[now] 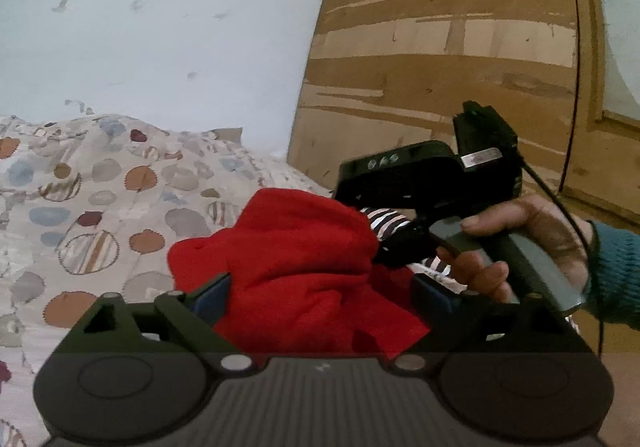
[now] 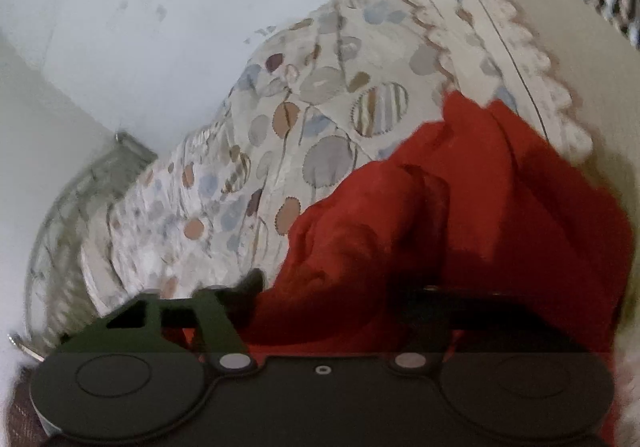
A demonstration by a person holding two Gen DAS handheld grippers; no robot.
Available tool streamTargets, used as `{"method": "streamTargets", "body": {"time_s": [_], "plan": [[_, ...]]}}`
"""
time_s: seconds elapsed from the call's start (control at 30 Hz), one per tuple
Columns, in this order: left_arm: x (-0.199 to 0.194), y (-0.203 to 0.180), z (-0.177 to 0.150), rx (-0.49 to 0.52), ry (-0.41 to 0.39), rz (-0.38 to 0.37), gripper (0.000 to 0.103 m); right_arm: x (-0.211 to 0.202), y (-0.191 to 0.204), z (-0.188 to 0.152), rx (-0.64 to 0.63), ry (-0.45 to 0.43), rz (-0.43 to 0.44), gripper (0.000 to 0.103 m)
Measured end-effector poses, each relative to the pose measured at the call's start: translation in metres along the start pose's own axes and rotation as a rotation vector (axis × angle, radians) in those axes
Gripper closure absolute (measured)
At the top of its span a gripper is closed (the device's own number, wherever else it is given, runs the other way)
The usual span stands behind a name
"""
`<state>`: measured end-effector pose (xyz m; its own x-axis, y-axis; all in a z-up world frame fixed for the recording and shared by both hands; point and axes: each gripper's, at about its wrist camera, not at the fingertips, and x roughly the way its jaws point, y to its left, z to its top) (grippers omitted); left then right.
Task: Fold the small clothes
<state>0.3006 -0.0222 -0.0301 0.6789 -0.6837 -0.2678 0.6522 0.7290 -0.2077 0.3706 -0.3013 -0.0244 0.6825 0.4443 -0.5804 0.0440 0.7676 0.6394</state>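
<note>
The left gripper (image 1: 320, 295) stands wide open around the red garment (image 1: 296, 267). Whether the right gripper (image 2: 340, 311), at 3 o'clock, grips it I cannot tell.

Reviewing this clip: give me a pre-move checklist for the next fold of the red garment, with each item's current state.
1. Red fleece garment lies between the left tongs: ok.
2. Left tongs gripping it: not ok, pads stand apart.
3. Right tongs at the garment's far edge: ok.
4. Right tongs actually pinching cloth: cannot tell, tips buried and blurred.
5. Striped black-and-white garment clear of the fold: not ok, it lies under the right tongs.
</note>
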Motion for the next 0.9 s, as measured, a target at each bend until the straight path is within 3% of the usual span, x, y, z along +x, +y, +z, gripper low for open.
{"method": "streamTargets", "body": {"time_s": [0.13,0.33,0.53,0.8,0.9], "plan": [[0.002,-0.002,0.001,-0.027,-0.027,-0.061,0.007,-0.015,0.009,0.0,-0.131,-0.058,0.013,0.067],[0.02,-0.021,0.011,-0.078,-0.067,-0.161,0.007,-0.066,0.008,-0.004,-0.3,-0.224,0.024,0.071],[0.049,-0.052,0.005,0.035,-0.014,-0.233,0.007,-0.088,-0.055,-0.014,-0.19,-0.27,-0.03,0.072],[0.053,-0.085,-0.019,0.215,0.044,-0.274,0.007,-0.077,-0.115,-0.044,-0.079,-0.294,0.027,0.072],[0.045,-0.085,-0.017,0.19,0.029,-0.292,0.007,-0.074,-0.119,-0.05,-0.084,-0.31,0.035,0.071]]}}
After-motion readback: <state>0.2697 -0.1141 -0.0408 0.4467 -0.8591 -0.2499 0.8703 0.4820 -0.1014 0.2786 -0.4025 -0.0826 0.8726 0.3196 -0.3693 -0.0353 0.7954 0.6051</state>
